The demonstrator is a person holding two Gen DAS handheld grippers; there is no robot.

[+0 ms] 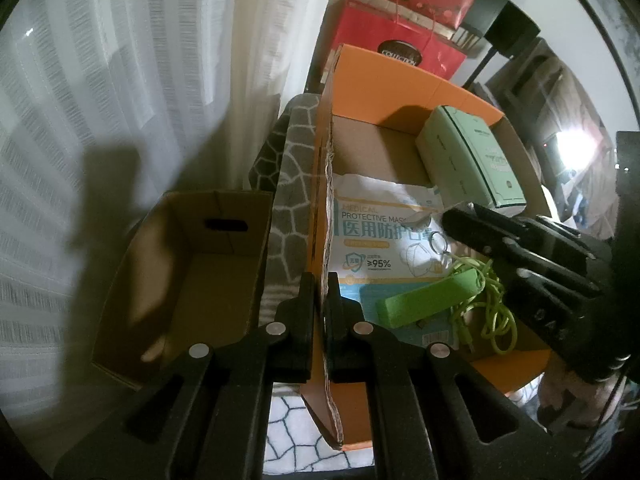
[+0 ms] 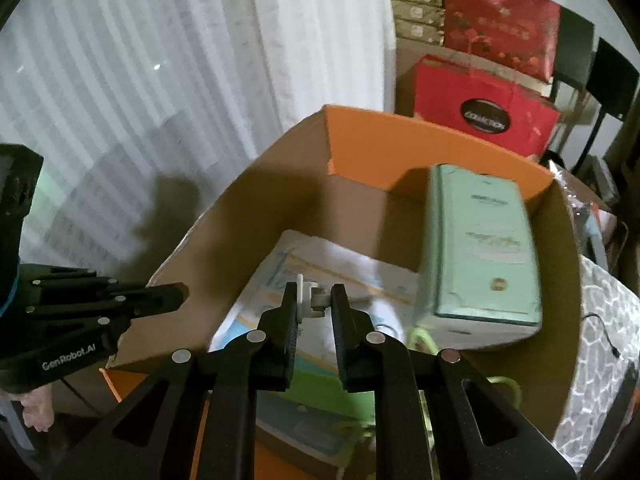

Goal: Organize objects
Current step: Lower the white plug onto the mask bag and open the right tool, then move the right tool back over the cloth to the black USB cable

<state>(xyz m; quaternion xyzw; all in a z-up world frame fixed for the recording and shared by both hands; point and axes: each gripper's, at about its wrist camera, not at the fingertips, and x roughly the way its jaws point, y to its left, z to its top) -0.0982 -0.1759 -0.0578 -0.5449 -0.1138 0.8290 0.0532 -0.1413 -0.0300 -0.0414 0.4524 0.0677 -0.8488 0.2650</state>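
Observation:
An orange cardboard box [image 1: 400,84] holds a mask packet [image 1: 376,236], a pale green box [image 1: 468,160], a green power bank [image 1: 428,300] and a green cable [image 1: 492,300]. My left gripper [image 1: 320,292] is shut on the orange box's left wall [image 1: 326,216]. My right gripper [image 2: 314,300] is shut on a small white and grey object with a key ring [image 2: 310,298], held above the mask packet [image 2: 320,264]; it also shows in the left wrist view [image 1: 460,216] beside the ring [image 1: 438,244]. The pale green box [image 2: 480,248] lies right of it.
An empty brown cardboard box [image 1: 192,280] sits left of the orange one, with a grey patterned cushion [image 1: 288,184] between them. Red gift bags [image 1: 400,36] and stacked boxes stand behind. A white curtain [image 1: 120,80] hangs at the left.

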